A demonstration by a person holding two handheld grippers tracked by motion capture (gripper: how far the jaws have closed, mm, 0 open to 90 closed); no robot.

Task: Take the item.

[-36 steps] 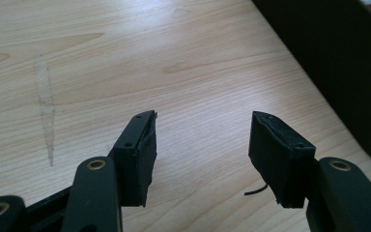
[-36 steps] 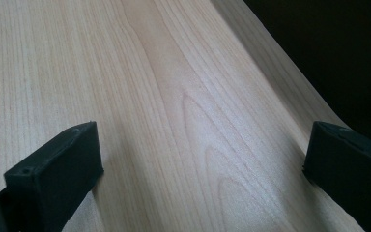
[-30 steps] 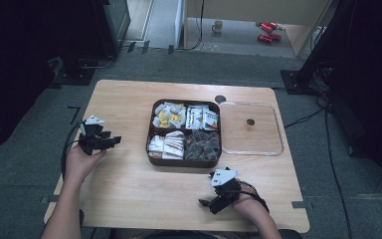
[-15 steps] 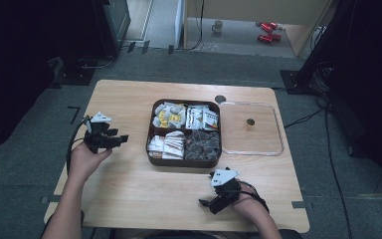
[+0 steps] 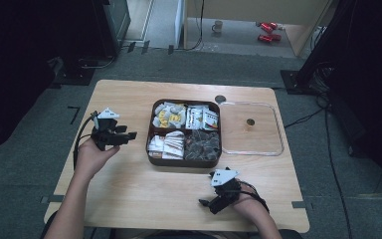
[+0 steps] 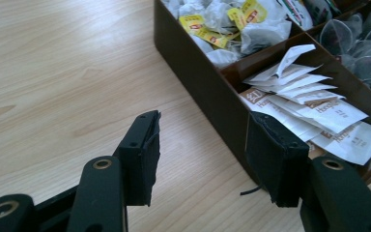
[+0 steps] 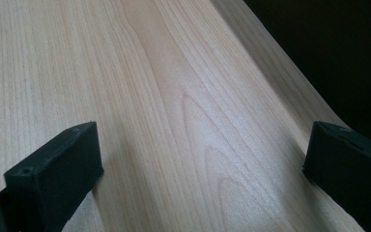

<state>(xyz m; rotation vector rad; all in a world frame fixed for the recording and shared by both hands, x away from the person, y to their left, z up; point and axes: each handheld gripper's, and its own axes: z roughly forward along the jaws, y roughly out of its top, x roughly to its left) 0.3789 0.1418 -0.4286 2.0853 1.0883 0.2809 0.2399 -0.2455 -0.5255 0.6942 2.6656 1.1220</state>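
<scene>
The left gripper (image 5: 129,135) has been travelling across the light wooden worktop (image 5: 119,189) toward the dark brown four-compartment box (image 5: 185,160) since a second ago, and it is now standing just beside the box's left wall, not touching it. Its fingers (image 6: 142,154) are parted about halfway and are grasping nothing. In the left gripper view they are pointing at the white paper sachets (image 6: 314,106) lying in the near-left compartment of the box — probably the next thing to pick. The right gripper (image 5: 206,204) is resting on the worktop in front of the box, unmoved, its fingers (image 7: 53,179) spread wide over bare wood — released.
</scene>
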